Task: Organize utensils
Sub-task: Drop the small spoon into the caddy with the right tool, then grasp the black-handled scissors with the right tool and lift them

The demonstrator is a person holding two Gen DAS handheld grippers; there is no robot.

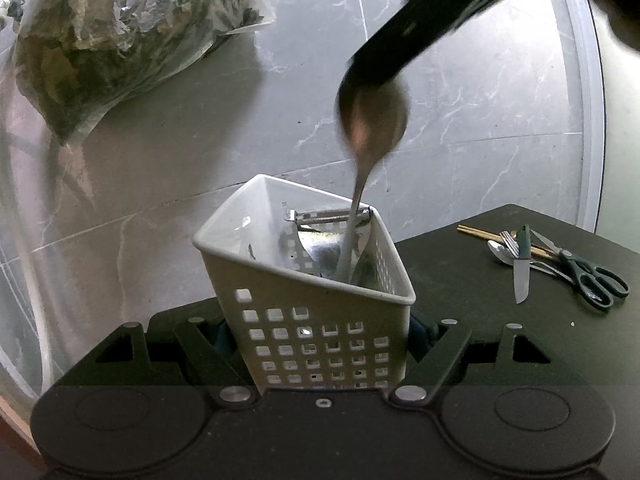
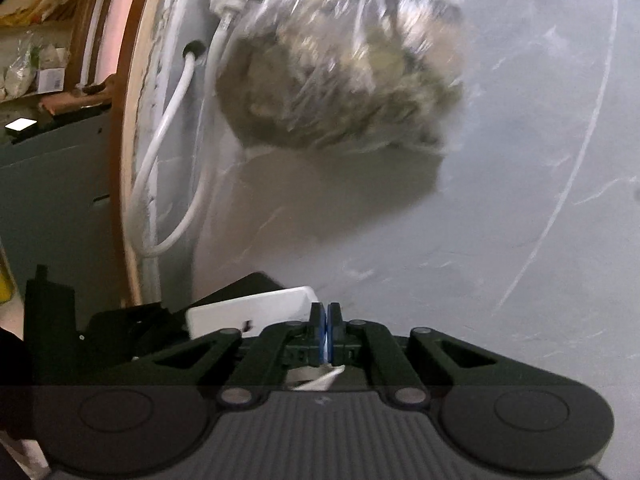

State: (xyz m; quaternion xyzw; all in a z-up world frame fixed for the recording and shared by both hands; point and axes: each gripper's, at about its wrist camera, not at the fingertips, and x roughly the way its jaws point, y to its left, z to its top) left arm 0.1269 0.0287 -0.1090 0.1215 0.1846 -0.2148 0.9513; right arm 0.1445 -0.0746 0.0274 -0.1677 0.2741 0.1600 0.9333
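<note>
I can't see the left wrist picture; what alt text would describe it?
A white perforated basket, held in the left gripper, stands on a dark table with a blurred spoon standing handle-down inside it beside a peeler. The right gripper hangs dark above the spoon. Scissors, a knife, a fork and chopsticks lie at right.

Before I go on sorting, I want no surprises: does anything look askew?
Yes. The white perforated plastic caddy leans to one side between the left tool's fingers instead of standing upright, so the blurred metal spoon inside it slants.
</note>
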